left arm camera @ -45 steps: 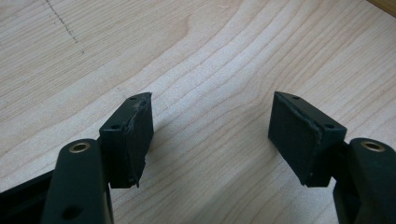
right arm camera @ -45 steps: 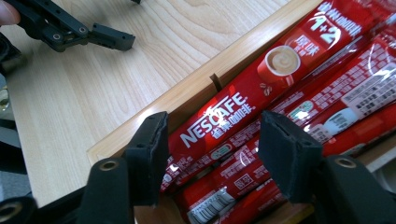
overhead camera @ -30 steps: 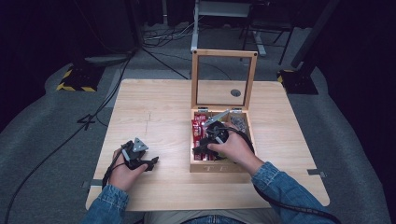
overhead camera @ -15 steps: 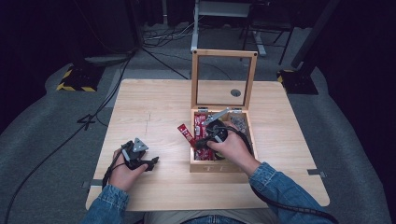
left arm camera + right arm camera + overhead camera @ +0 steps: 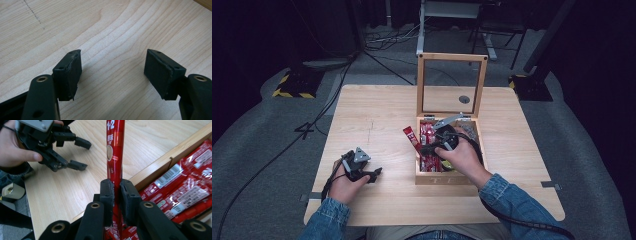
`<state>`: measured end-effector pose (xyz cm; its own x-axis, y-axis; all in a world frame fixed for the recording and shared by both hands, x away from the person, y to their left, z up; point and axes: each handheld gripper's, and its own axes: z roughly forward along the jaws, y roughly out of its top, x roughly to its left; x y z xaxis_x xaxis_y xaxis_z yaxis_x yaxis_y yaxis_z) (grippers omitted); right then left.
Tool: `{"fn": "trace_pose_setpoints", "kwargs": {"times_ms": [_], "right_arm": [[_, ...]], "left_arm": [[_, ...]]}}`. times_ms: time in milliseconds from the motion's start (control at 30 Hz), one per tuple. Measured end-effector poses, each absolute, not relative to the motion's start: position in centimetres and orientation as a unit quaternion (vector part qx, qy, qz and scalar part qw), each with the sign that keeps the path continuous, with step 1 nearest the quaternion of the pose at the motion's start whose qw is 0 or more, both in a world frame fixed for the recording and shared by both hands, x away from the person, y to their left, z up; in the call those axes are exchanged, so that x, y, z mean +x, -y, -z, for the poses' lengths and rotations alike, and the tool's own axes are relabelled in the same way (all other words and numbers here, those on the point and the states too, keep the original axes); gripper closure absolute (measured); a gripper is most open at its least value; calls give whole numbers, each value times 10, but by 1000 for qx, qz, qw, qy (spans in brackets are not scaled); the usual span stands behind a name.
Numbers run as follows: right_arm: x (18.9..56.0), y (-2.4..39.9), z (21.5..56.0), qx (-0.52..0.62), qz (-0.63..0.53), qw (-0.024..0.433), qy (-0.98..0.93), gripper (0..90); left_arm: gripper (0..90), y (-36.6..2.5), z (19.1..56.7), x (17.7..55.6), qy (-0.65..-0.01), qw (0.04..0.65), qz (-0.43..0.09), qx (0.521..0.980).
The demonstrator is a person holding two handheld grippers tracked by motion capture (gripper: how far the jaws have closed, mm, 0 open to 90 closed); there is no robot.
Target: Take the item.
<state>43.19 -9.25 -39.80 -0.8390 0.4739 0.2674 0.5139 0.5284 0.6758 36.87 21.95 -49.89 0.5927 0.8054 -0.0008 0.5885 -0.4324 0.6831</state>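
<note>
Up close, the right gripper [image 5: 115, 192] is clamped on a red sachet [image 5: 114, 150] projecting ahead of it past the wooden box [image 5: 447, 177] rim; the left gripper [image 5: 112, 72], spread apart, rests over bare surface [image 5: 120, 30].

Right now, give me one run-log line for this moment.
right hand-held gripper: shut on red sachet beside box | left hand-held gripper: open, empty, on table

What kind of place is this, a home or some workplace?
Probably a lab or studio for recording handling tasks, not a home. A lone wooden table stands on grey carpet in a dark room, cables run over the floor, and yellow-black hazard tape marks an equipment base.
</note>
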Motion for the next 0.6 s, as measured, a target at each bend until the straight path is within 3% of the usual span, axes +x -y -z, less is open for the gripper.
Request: {"fn": "trace_pose_setpoints", "kwargs": {"times_ms": [600], "right_arm": [[429, 131, 364, -301, 445, -17, 843, 813]], "left_arm": [[280, -226, 503, 377, -420, 347, -162, 823]]}}
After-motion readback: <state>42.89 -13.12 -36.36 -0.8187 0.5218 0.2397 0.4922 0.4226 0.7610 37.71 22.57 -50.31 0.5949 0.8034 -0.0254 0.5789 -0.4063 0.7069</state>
